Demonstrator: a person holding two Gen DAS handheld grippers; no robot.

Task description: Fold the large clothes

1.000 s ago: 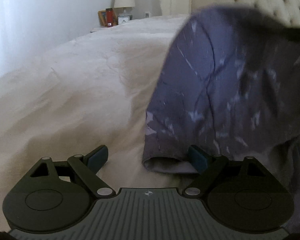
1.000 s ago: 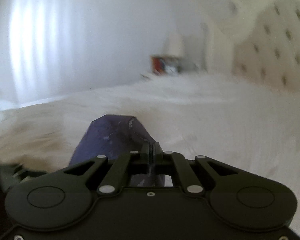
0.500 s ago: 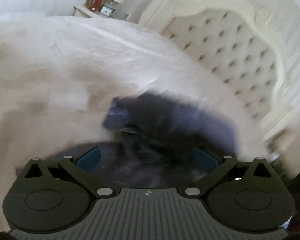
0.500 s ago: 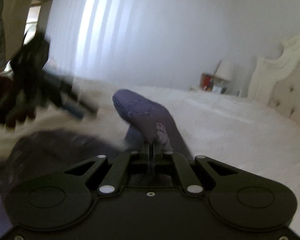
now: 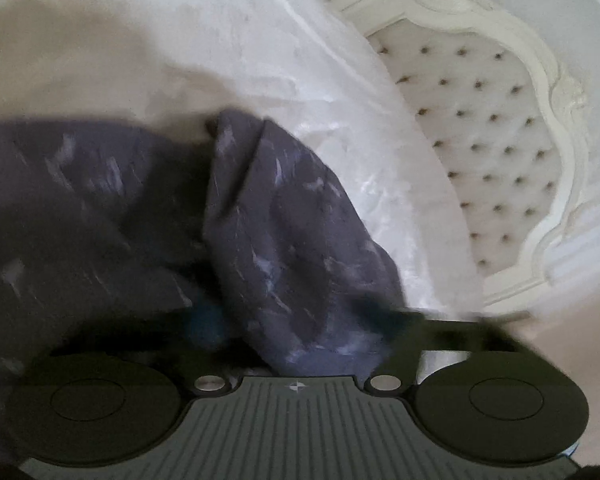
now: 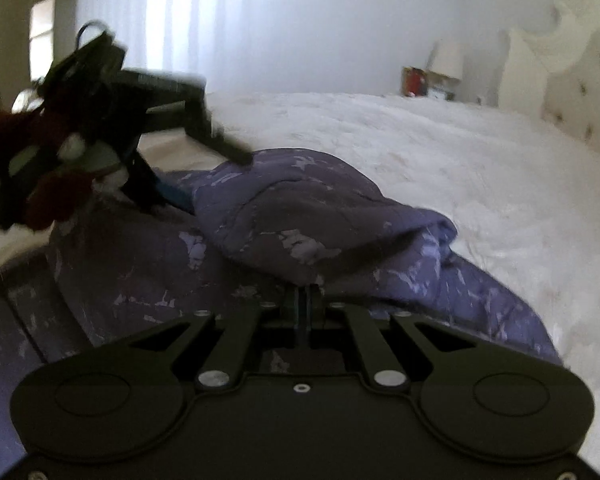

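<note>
So there's a purple garment (image 6: pixel 300 216) with pale splotches bunched up on the white bed (image 6: pixel 440 152), sitting toward the 6 o'clock edge of the mattress in the right wrist view.

The right claw (image 6: pixel 302 300) has its tips nearly together on a raised fold of the garment, and the jaws are just starting to ease apart, cloth between them.

The left claw (image 5: pixel 296 320) is blurry but its jaws are closing in, with a hanging flap of the garment (image 5: pixel 284 220) sitting between the blue pads (image 5: pixel 204 320). Can't honestly tell if they're pressing on it.

From the right wrist view the left claw (image 6: pixel 204 168) comes in from 10 o'clock, over the far end of the garment.

Tufted headboard (image 5: pixel 480 152) sits off at 2 o'clock from the left claw, and there's a lamp (image 6: pixel 446 60) at the far side of the bed.
</note>
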